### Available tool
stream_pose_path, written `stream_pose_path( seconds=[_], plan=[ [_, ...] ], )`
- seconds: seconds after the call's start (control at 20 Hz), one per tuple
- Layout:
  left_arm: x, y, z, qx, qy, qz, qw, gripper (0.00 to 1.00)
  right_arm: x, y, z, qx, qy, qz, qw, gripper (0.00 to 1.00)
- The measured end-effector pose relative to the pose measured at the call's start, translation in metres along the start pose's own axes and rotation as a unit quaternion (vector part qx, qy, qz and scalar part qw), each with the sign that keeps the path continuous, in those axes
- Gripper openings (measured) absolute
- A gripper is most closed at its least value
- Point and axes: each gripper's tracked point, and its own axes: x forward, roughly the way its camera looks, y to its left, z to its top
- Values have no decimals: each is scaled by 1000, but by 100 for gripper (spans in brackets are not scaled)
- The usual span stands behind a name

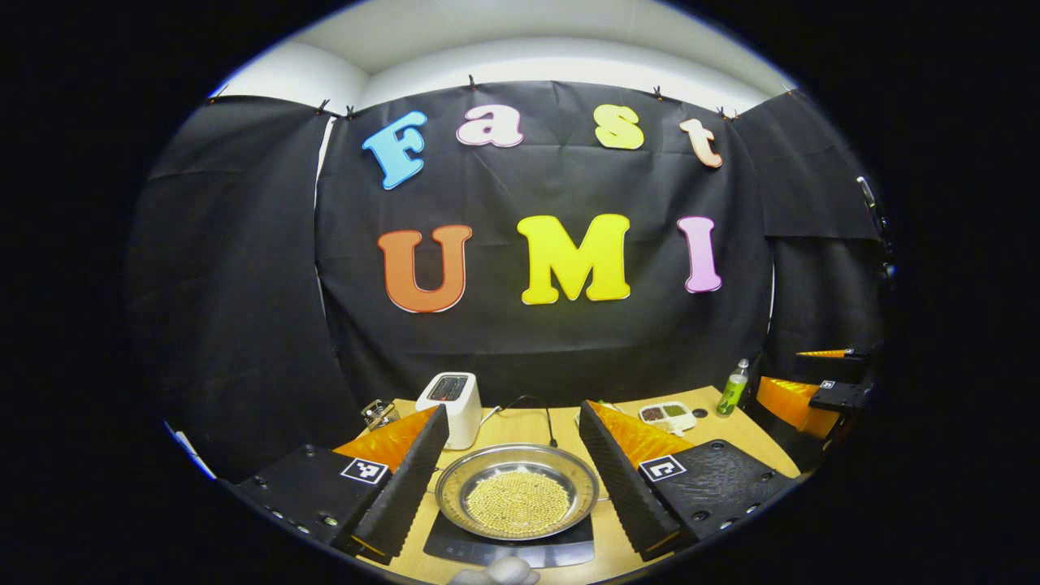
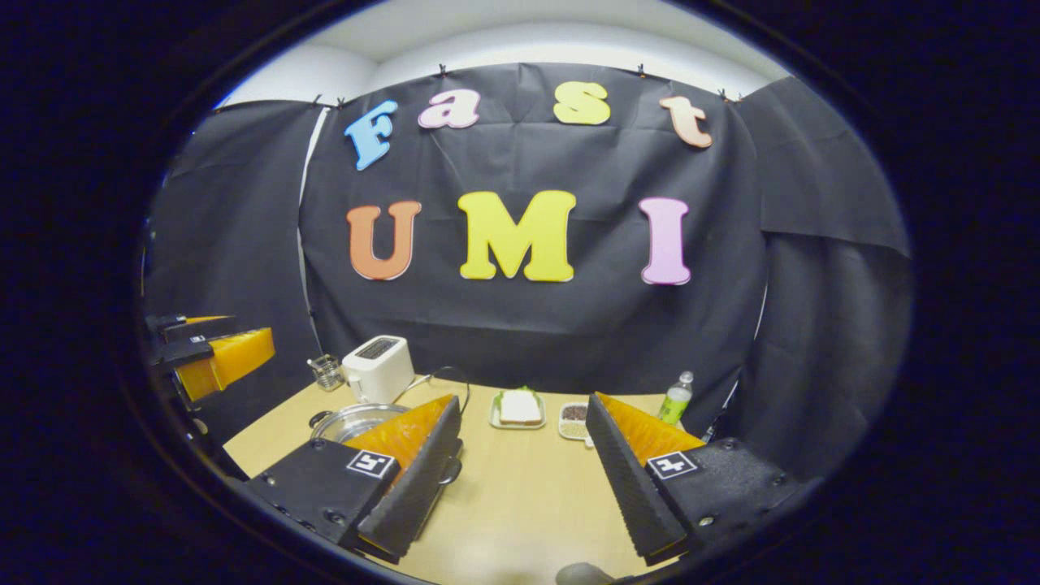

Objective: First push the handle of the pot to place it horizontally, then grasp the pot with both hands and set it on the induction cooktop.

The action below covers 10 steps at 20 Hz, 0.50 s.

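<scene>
Wooden table (image 2: 520,496): pot (image 1: 517,491) on cooktop (image 1: 561,554); handle orientation unclear; both hand-held grippers wide open, empty.

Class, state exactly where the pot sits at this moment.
In the left gripper view the pot sits on the cooktop at the table's near edge, between the open jaws, with the toaster behind it.

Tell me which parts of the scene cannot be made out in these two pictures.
- Induction cooktop, left gripper view: the pot covers most of it, and the picture's lower edge cuts its controls.
- Pot, right gripper view: the right gripper's own finger hides its near side.
- Divided dish, right gripper view: its contents are too small to identify.
- Glass, left gripper view: too small to tell if it holds anything.
</scene>
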Motion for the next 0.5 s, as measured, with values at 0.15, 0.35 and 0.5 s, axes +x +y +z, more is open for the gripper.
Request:
stream_pose_path(
  seconds=[0.15,0.35,0.5],
  plan=[
    [-18,-21,16,-6,-14,1,1000,96,-23,-26,22,15,-21,-5,1000,97],
    [-31,-42,37,-1,-38,-1,999,96,-49,-71,44,21,-56,-40,997,97],
    [-37,-59,39,-12,-40,-15,999,96,-65,-83,48,34,-65,-51,996,97]
  ],
)
